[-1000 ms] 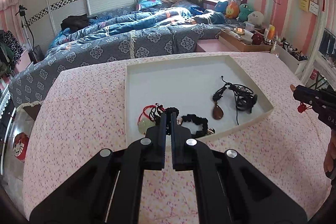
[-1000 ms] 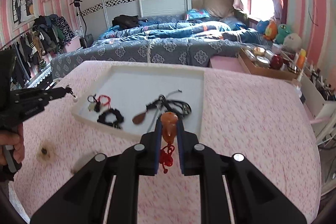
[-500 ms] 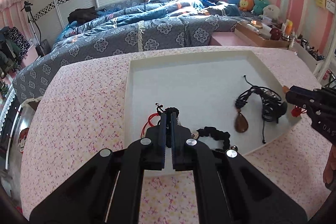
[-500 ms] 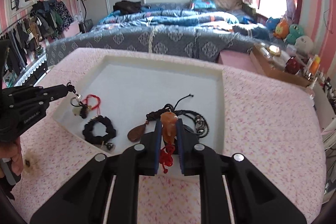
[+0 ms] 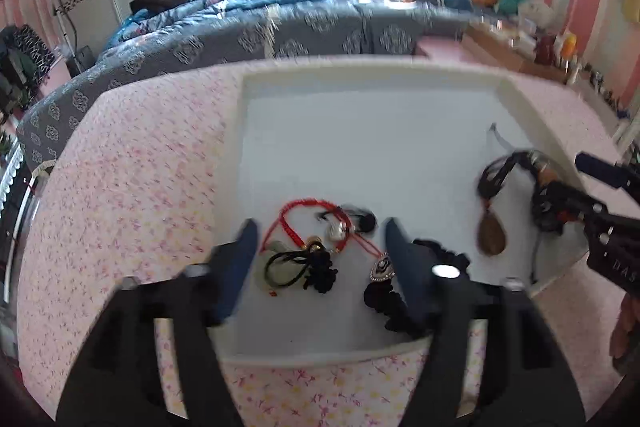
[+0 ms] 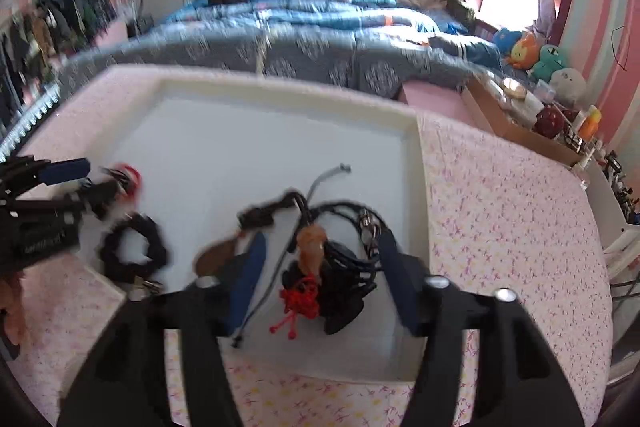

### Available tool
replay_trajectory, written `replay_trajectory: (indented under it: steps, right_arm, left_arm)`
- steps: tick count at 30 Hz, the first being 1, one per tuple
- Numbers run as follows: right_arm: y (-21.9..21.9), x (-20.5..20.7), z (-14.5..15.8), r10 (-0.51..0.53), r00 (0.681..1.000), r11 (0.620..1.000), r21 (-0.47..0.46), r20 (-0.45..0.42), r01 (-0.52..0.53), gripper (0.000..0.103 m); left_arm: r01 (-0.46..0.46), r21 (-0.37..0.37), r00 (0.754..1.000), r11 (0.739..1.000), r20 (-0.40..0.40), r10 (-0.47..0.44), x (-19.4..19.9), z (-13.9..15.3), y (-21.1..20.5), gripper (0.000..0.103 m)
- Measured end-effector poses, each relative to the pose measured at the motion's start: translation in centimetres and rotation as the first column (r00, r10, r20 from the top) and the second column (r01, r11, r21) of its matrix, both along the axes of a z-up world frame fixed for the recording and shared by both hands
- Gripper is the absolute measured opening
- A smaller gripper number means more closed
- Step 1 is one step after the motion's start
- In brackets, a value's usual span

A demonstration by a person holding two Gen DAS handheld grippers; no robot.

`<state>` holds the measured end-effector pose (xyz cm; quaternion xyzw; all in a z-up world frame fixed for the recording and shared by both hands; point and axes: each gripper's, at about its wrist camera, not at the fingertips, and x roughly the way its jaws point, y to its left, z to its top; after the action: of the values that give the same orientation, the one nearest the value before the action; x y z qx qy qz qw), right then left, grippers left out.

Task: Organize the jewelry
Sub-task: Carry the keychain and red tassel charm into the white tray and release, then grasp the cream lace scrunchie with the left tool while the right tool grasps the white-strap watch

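A white tray (image 5: 524,99) sits on the pink floral tablecloth. My left gripper (image 5: 318,227) is open over the tray's near left part, above a red cord bracelet (image 5: 298,211) and a black knotted charm (image 5: 316,269). A black bead bracelet (image 5: 390,301) lies by its right finger. My right gripper (image 6: 320,247) is open over the tray's near right part. An orange pendant with a red tassel (image 6: 310,255) lies between its fingers on a pile of black cords (image 6: 348,267). A brown teardrop pendant (image 5: 492,235) lies nearby.
The tray's rim (image 6: 416,147) stands a little above the cloth. A bed with a blue patterned quilt (image 5: 280,27) lies behind the table. A wooden box with small items (image 6: 520,123) stands at the right.
Both grippers moved forward over the tray and opened. The left one let go of the black charm; the right one let go of the orange pendant, which now lies in the tray.
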<state>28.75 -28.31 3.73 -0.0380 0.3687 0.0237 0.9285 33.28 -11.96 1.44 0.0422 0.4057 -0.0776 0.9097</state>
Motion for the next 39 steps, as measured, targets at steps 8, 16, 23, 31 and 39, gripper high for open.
replay_trajectory:
  steps: [8, 16, 23, 31, 39]
  right_arm:
    - [-3.9, -8.7, 4.9, -0.027, 0.988, 0.996, 0.089, 0.151, 0.014, 0.076]
    - [-5.6, -17.2, -1.8, -0.095, 0.995, 0.978, 0.189, 0.037, 0.086, 0.078]
    - [0.0, -18.8, -4.3, -0.012, 0.999, 0.975, 0.221, -0.032, 0.018, 0.083]
    - [9.2, -16.8, -3.8, 0.146, 0.989, 0.978, 0.153, -0.022, -0.141, 0.089]
    - [10.5, -13.9, -4.7, 0.196, 0.977, 0.967, 0.184, -0.087, -0.178, 0.046]
  left_arm:
    - [-0.035, 0.06, 0.975, 0.998, 0.222, 0.021, -8.6, 6.7, 5.9, 0.092]
    - [-0.13, 0.04, 0.985, 0.991, 0.12, 0.125, -17.7, 0.3, 12.5, 0.092]
    - [-0.1, -0.086, 0.995, 0.991, 0.003, 0.101, -20.7, -4.0, 11.5, 0.092]
    - [-0.041, 0.026, 0.999, 0.999, -0.017, 0.041, -18.5, -4.5, 8.1, 0.092]
    - [0.015, 0.02, 0.998, 1.0, -0.062, -0.013, -15.6, -4.6, 6.5, 0.032]
